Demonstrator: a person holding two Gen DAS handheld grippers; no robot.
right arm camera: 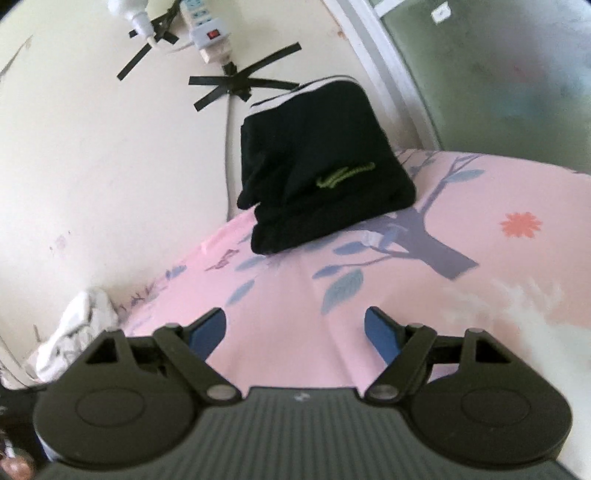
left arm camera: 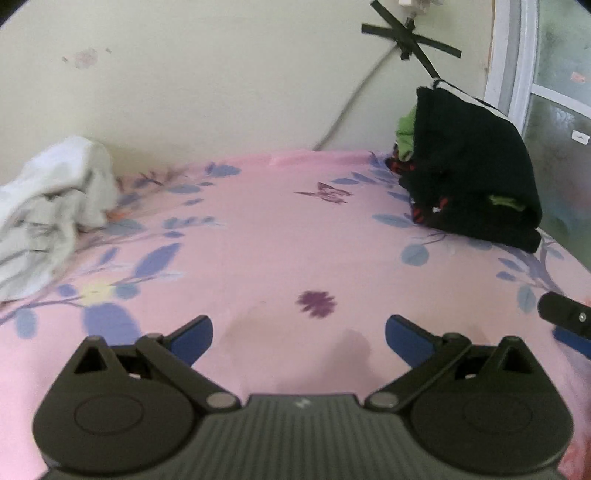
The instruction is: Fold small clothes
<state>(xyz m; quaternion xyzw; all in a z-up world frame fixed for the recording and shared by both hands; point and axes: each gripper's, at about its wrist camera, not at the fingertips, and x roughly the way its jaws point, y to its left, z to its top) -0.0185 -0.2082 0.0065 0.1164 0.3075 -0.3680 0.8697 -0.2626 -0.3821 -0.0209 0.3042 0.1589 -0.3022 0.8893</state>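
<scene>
Step in hand: I judge I'm between garments; nothing is held, and a folded pile already sits at the far right.
Left gripper (left arm camera: 298, 334): I have its jaws spread wide and empty, hovering low over bare bedsheet (left arm camera: 258, 236).
Right gripper (right arm camera: 294, 328): likewise wide open with nothing in it, over the sheet; its fingertip shows at the right edge of the left wrist view.
Folded stack (left arm camera: 472, 173): dark clothes piled at the far right corner of the bed against the wall, the top piece black with a small green embroidered mark; red-patterned and green pieces show underneath.
Unfolded cloth (left arm camera: 51, 199): a crumpled white garment at the far left by the wall, well apart from both grippers.
Next move: I would reach the left gripper to the white garment, pinch an edge, drag it to the open middle and spread it flat before folding.
Surface: a bed under a pink sheet printed with blue leaves and purple flowers; soft, so it may bunch under a dragged garment.
Room: cream wall (left arm camera: 203, 81) with black tape crosses, a power strip (right arm camera: 207, 29) and cable (left arm camera: 347, 107); frosted window (right arm camera: 498, 74) at right.
</scene>
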